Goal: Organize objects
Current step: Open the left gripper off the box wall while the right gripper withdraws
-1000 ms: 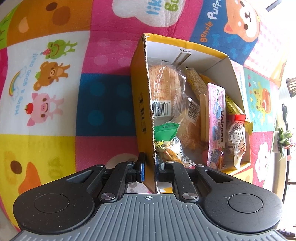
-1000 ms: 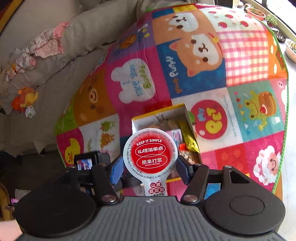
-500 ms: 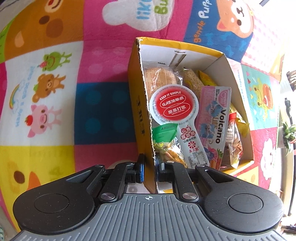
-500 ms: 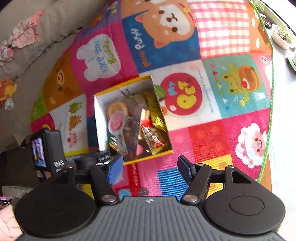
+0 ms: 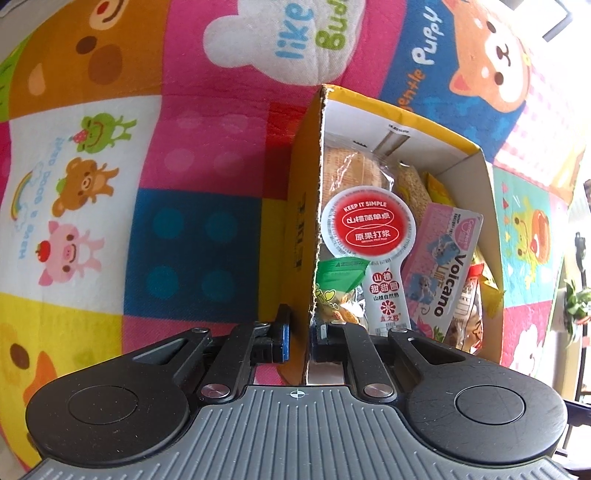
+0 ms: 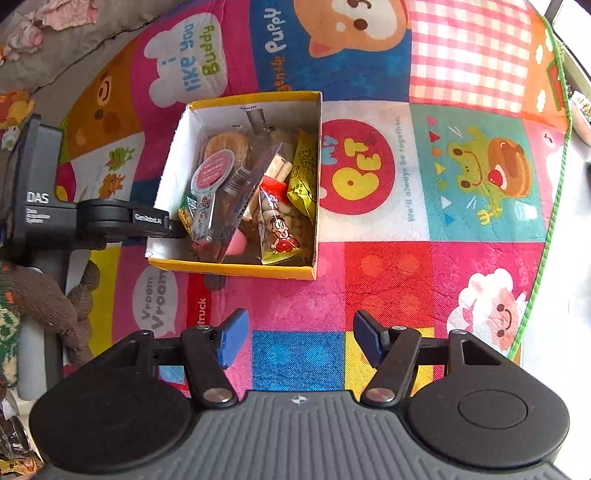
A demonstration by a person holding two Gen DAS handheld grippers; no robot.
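A yellow cardboard box [image 5: 301, 206] [image 6: 236, 267] full of snack packets sits on a colourful play mat. My left gripper [image 5: 300, 334] is shut on the box's left wall; it also shows in the right wrist view [image 6: 162, 223]. A red round-topped snack pack [image 5: 369, 236] [image 6: 212, 177] lies in the box beside a pink Volcano packet [image 5: 439, 273]. My right gripper [image 6: 299, 338] is open and empty, held above the mat in front of the box.
The play mat [image 6: 461, 166] with cartoon animals covers the floor. A grey cushion with toys [image 6: 55, 33] lies at the mat's far left edge. A brown knitted sleeve [image 6: 48, 299] shows at the left. A potted plant [image 5: 576, 306] stands at the right.
My right gripper has let go of the red snack pack, which now lies in the box, and has drawn back and up. My left gripper still holds the box wall.
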